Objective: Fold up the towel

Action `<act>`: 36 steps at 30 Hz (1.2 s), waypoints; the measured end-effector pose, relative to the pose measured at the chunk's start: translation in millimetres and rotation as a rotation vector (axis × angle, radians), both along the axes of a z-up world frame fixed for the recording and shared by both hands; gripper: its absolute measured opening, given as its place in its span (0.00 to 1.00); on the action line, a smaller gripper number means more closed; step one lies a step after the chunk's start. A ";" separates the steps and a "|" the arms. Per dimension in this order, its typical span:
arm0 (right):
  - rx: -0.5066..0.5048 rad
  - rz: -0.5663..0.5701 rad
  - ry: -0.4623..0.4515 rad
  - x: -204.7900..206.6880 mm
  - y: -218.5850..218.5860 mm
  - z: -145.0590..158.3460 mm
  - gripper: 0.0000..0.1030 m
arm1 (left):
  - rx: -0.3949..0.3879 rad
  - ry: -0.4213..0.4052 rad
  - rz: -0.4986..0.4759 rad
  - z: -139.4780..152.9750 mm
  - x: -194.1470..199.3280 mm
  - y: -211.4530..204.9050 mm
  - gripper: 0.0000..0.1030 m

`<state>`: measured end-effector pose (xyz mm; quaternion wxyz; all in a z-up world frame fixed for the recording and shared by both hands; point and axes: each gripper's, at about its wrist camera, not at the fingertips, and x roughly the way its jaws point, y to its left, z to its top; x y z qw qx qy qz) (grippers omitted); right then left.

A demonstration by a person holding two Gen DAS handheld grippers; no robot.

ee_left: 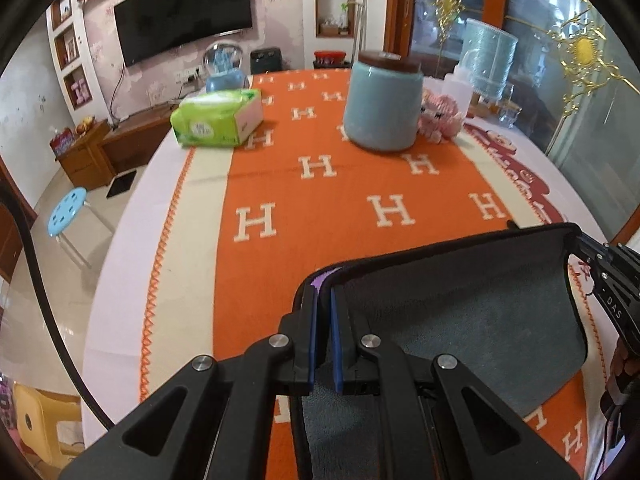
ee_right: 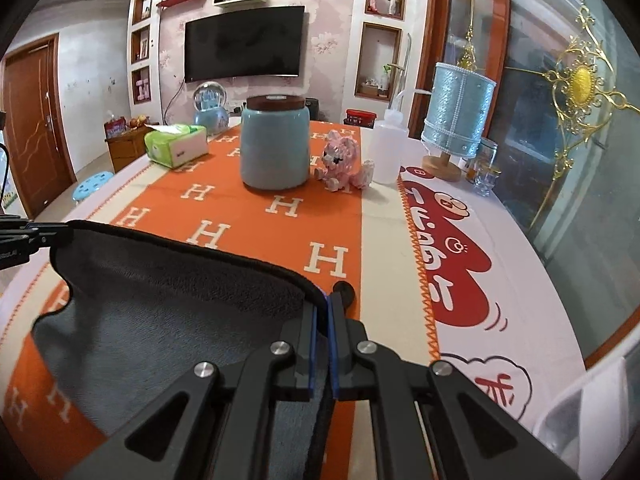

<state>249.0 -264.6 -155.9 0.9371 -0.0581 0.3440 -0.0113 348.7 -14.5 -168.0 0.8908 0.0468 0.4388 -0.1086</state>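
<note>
A dark grey towel (ee_left: 472, 304) with a black hem is held up above the orange H-patterned tablecloth (ee_left: 320, 216), stretched between both grippers. My left gripper (ee_left: 323, 292) is shut on the towel's left corner. The right gripper (ee_left: 600, 264) shows at the right edge, clamped on the other corner. In the right wrist view my right gripper (ee_right: 326, 308) is shut on the towel's (ee_right: 168, 312) right corner, and the left gripper (ee_right: 36, 238) holds the far corner at the left edge. The towel sags between them.
On the cloth behind stand a light blue jar (ee_right: 275, 146) with a brown lid, a green tissue pack (ee_right: 176, 146), a pink toy (ee_right: 340, 164), a white squeeze bottle (ee_right: 386, 148) and a blue lamp (ee_right: 456, 120). A blue stool (ee_left: 66, 212) stands left of the table.
</note>
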 end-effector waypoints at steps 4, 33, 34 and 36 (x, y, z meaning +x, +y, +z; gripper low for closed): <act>-0.021 0.001 0.017 11.9 0.9 -13.5 0.05 | -0.019 0.030 0.027 -13.0 4.9 3.3 0.07; 0.004 -0.019 0.051 -42.7 12.3 13.1 0.39 | -0.007 0.019 0.167 24.0 -52.7 30.9 0.50; 0.004 -0.019 0.050 -47.2 12.3 15.8 0.40 | -0.011 0.018 0.167 27.9 -59.4 31.7 0.50; 0.007 -0.020 0.049 -56.3 13.2 20.9 0.41 | -0.017 0.015 0.167 34.0 -70.4 32.8 0.50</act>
